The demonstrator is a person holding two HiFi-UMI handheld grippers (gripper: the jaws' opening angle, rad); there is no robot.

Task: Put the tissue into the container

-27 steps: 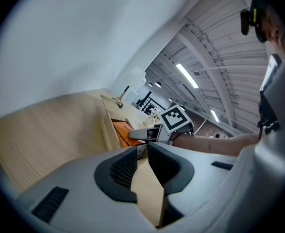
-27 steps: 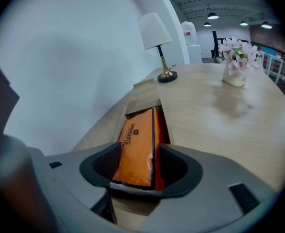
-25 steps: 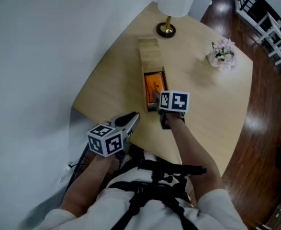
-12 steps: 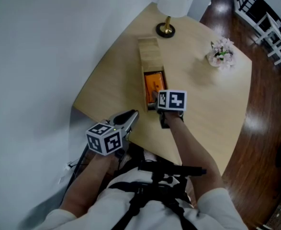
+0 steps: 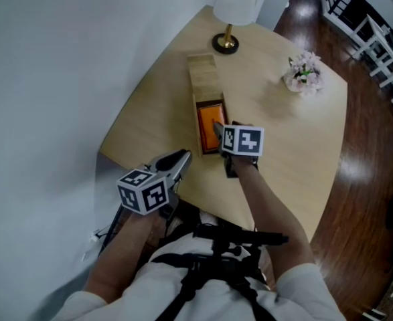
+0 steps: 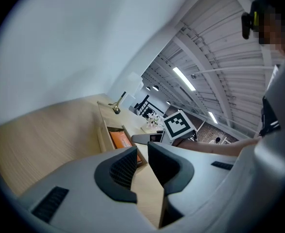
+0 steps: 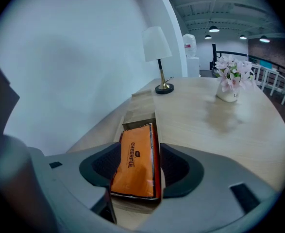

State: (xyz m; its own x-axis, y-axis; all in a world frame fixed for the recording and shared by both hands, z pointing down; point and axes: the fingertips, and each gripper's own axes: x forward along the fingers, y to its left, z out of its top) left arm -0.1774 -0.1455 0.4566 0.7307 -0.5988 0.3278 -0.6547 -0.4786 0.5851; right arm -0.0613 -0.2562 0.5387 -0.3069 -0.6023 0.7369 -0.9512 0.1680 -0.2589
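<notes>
A long wooden container [image 5: 205, 79] lies on the round table, its far half covered and its near half open. An orange tissue pack [image 5: 208, 119] lies lengthwise in the open half. My right gripper [image 5: 217, 131] is at the pack's near end, its pads pressed on both long sides. In the right gripper view the pack [image 7: 135, 161] fills the gap between the jaws of the right gripper [image 7: 137, 171], over the container [image 7: 141, 108]. My left gripper [image 5: 181, 158] hovers by the table's near edge, left of the box. Its jaws stand a narrow gap apart with nothing between them [image 6: 141, 154].
A white-shaded lamp [image 5: 240, 5] with a brass base [image 5: 225, 43] stands just beyond the container's far end. A small vase of pink flowers [image 5: 303, 73] sits at the table's right. A white wall runs along the left; dark wood floor and chairs [image 5: 363, 25] lie to the right.
Almost nothing: the right gripper stays on the pack at the box. The left gripper has drifted slightly left, and the head view has shifted a little.
</notes>
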